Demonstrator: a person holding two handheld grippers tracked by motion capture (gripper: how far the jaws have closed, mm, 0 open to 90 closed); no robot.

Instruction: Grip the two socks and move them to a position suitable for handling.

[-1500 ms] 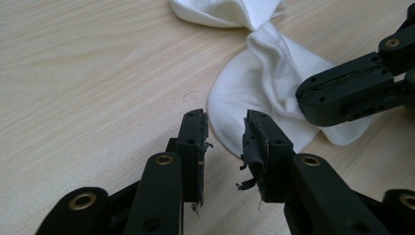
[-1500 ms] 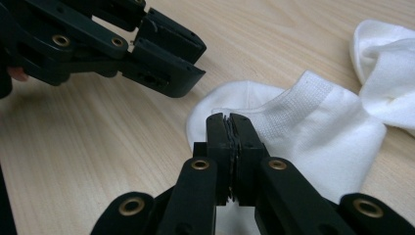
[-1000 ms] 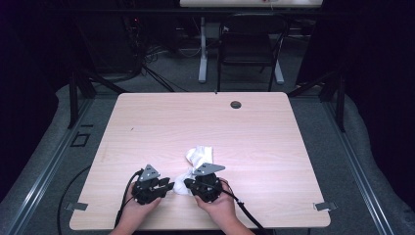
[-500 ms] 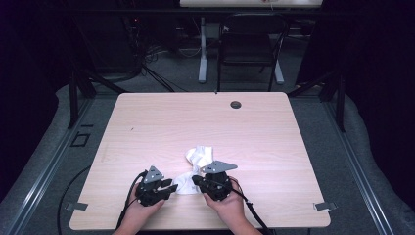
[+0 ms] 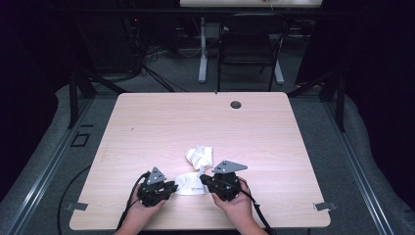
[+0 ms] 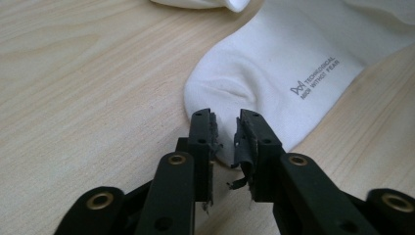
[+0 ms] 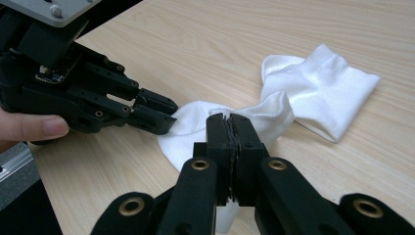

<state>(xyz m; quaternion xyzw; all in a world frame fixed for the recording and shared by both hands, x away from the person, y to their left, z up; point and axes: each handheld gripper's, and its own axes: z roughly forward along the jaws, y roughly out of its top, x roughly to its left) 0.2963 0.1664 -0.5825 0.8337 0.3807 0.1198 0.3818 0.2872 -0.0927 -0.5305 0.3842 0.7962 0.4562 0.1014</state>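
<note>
A pale wooden table [image 5: 147, 127] with rounded corners carries it all, grain running across the top; a round dark grommet [image 5: 236, 104] sits in its far edge, right of centre; near the front edge a white sock [image 5: 192, 182] lies stretched flat on the wood, small grey lettering printed on its side, its rounded end [image 6: 215, 98] flat on the boards; just behind it, a second white sock [image 5: 200, 155] lies crumpled on the top, and from the right gripper view [image 7: 318, 88] the two run together, touching where they meet; two small metal brackets [image 5: 78, 206] clip the table's front corners
</note>
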